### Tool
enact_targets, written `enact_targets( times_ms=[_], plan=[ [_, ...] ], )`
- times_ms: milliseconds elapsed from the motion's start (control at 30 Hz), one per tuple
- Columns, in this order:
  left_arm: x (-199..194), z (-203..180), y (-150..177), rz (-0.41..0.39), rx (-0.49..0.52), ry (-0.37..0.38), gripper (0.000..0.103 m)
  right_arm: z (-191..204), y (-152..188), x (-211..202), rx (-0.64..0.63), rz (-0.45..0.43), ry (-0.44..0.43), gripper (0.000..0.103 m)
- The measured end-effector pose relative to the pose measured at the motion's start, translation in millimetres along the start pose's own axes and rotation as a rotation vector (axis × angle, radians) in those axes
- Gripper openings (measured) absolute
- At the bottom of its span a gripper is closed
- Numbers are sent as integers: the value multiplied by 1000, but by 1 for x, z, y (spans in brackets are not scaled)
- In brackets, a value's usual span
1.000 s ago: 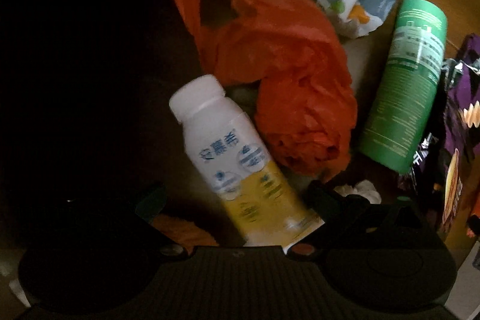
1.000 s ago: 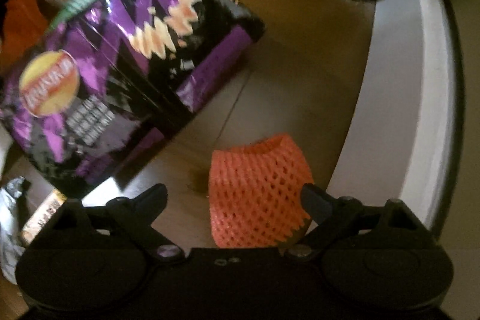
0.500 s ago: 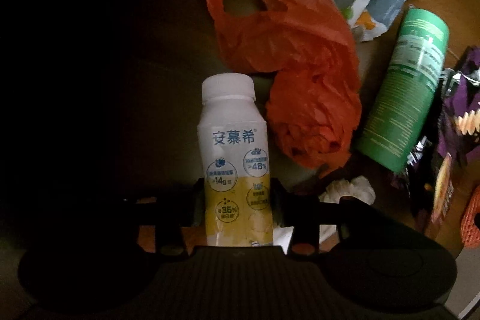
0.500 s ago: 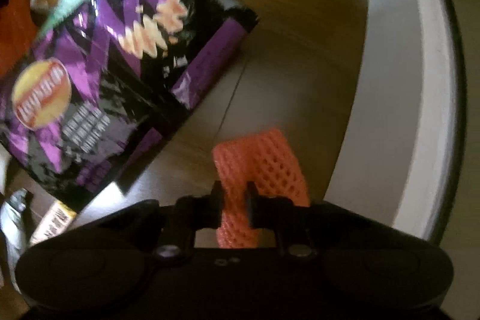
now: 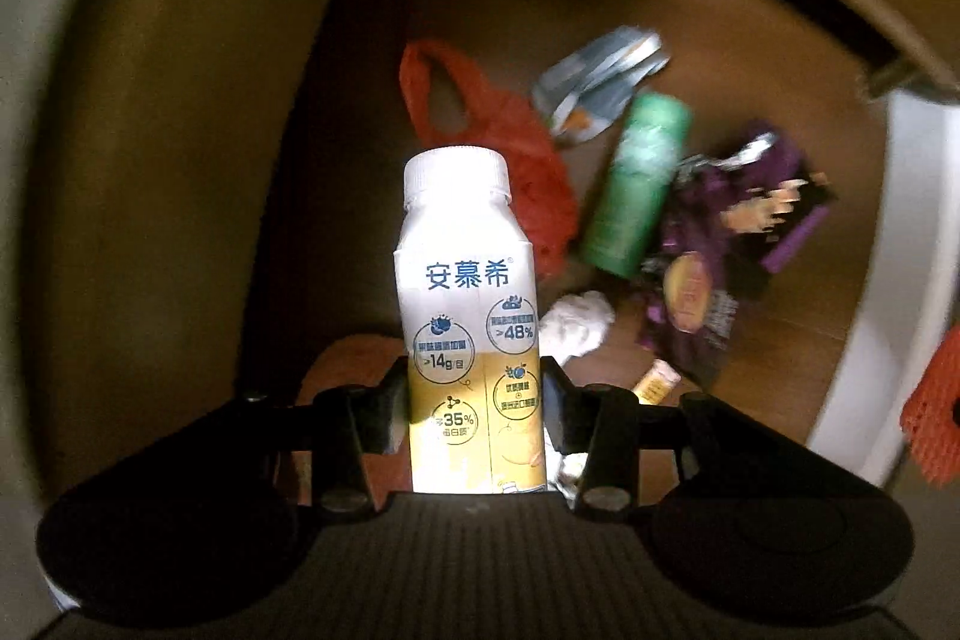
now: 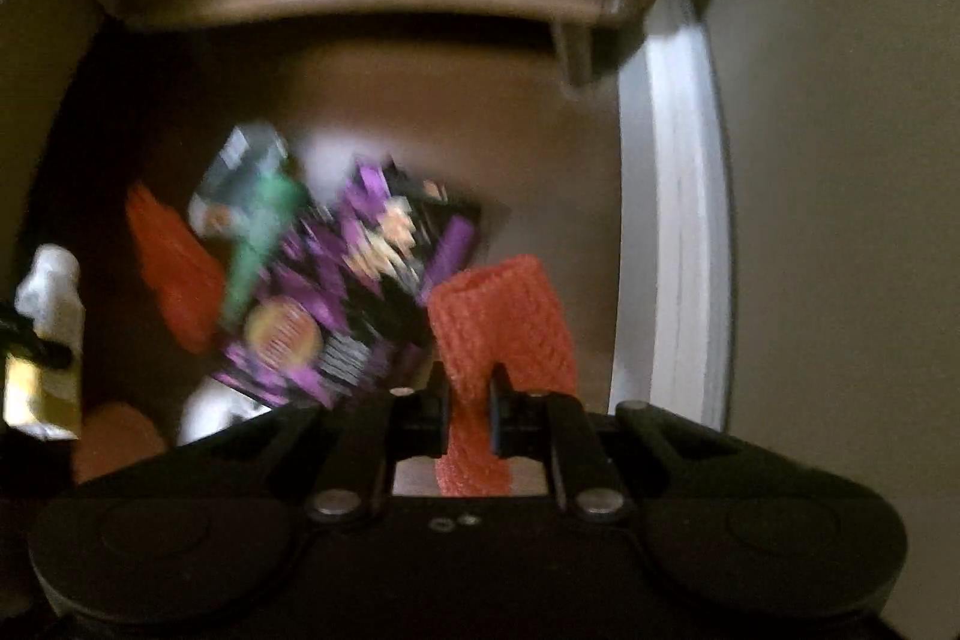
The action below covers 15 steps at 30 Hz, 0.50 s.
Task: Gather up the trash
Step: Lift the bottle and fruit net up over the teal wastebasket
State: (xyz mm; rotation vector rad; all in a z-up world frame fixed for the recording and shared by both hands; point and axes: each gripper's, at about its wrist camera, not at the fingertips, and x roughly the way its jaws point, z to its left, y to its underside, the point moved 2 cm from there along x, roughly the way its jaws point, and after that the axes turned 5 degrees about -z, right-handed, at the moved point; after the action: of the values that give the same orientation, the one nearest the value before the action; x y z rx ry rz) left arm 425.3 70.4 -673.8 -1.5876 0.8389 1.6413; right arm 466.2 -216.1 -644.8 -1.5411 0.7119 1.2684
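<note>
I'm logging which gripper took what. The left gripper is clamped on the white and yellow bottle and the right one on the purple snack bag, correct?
Not quite. The right gripper is clamped on the orange foam net, as the right wrist view shows; the purple snack bag lies on the floor. The left gripper does hold the bottle.

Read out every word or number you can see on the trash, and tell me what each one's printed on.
"安慕希": yogurt bottle, upper label
">14g": same bottle
">48%": same bottle
">35%": same bottle
Small print beside those figures: too small to read.
Green can, purple snack bag: print blurred, unreadable.
</note>
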Motion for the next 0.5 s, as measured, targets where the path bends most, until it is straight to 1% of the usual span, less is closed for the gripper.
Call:
enact_targets(
  times_ms=[100, 333, 500],
  plan=[
    [-47, -4, -7, -36, 19, 21, 42, 10, -20, -51, 25, -39, -29, 11],
    [-173, -12, -19, -134, 63, 71, 43, 20, -70, -173, 76, -149, -91, 11],
    [-259, -14, -35, -222, 88, 124, 43, 28, -102, -245, 77, -243, -120, 11]
  ],
)
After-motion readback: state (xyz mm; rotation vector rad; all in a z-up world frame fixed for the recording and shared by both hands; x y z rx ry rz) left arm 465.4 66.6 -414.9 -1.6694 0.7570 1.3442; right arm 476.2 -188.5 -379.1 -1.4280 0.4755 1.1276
